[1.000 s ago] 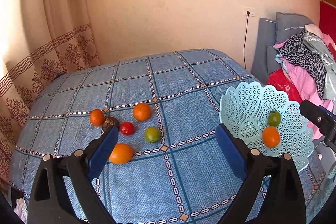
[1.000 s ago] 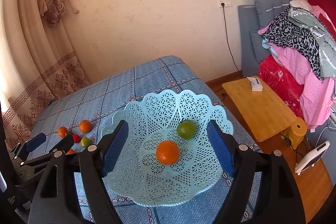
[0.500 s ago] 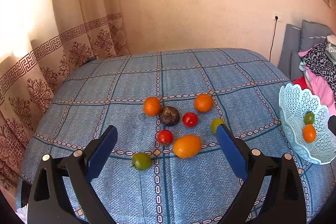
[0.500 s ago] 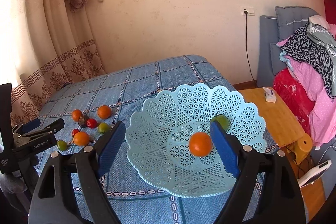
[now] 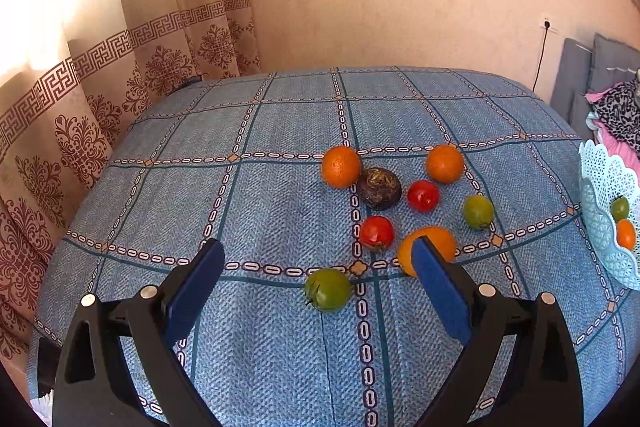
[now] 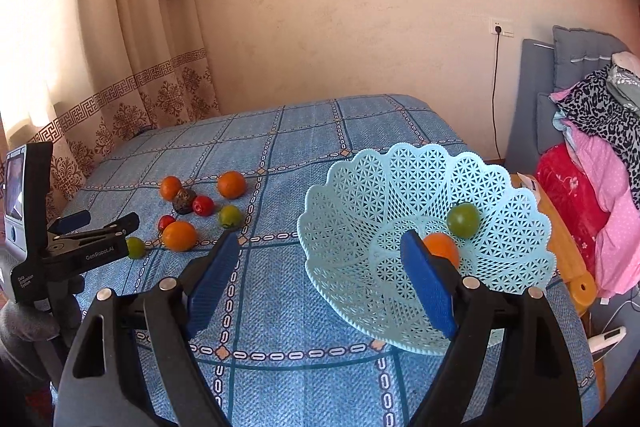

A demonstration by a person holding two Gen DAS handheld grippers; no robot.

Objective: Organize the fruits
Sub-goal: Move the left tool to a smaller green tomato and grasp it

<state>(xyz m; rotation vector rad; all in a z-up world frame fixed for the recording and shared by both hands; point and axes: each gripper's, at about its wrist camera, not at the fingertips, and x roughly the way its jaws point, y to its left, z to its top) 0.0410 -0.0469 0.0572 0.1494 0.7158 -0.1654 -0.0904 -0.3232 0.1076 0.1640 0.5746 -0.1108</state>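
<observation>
Several fruits lie on the blue checked table: a green tomato (image 5: 327, 289), a large orange (image 5: 430, 247), two red tomatoes (image 5: 376, 233), a dark fruit (image 5: 378, 187), two oranges (image 5: 340, 166) and a green fruit (image 5: 478, 211). My left gripper (image 5: 316, 267) is open and empty, with the green tomato between its fingers' lines. The light blue lattice basket (image 6: 384, 187) holds an orange (image 6: 442, 247) and a green fruit (image 6: 463, 219). My right gripper (image 6: 320, 255) is open and empty just in front of the basket. The left gripper (image 6: 96, 227) shows at the right wrist view's left edge.
A patterned curtain (image 5: 80, 99) hangs left of the table. A pile of clothes (image 6: 592, 155) and a small wooden table (image 6: 560, 239) stand to the right. The table's front edge lies close below both grippers.
My left gripper has swung left and come closer to the fruit group; the green tomato now lies between its fingers. My right gripper has turned slightly left, so the basket sits further right.
</observation>
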